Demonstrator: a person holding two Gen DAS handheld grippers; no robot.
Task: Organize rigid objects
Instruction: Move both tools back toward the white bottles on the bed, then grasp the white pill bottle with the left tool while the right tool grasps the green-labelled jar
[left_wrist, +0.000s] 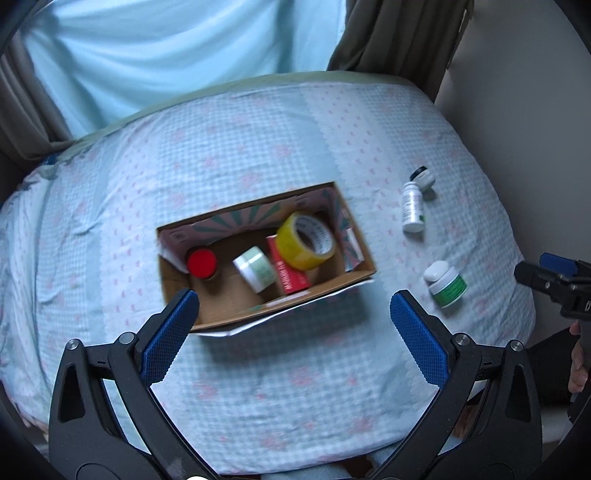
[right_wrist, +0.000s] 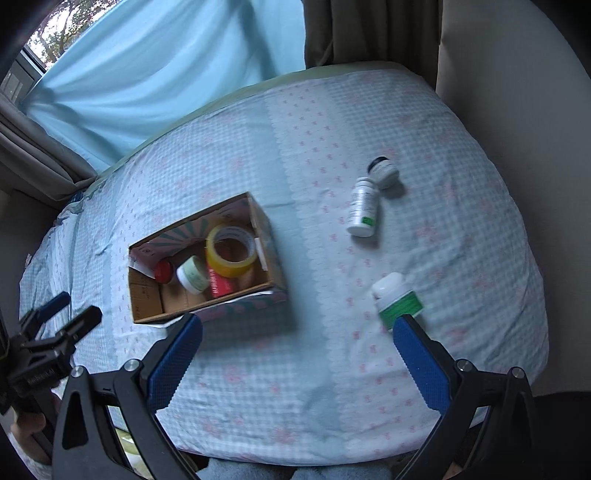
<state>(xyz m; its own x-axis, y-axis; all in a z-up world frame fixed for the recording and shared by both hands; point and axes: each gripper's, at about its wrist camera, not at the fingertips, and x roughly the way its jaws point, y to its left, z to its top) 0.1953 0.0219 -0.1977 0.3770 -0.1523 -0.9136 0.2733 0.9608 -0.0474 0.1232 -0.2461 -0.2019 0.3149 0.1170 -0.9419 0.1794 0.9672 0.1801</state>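
Note:
A cardboard box stands on the bed. It holds a yellow tape roll, a red box, a white jar and a red-capped jar. On the sheet to the right lie a green-label jar, a white bottle and a small dark-lidded jar. My left gripper is open and empty above the box's near side. My right gripper is open and empty, its right finger beside the green-label jar.
The bed has a blue checked sheet and drops off at the near and right edges. Blue curtain and dark drapes hang behind. A wall stands to the right.

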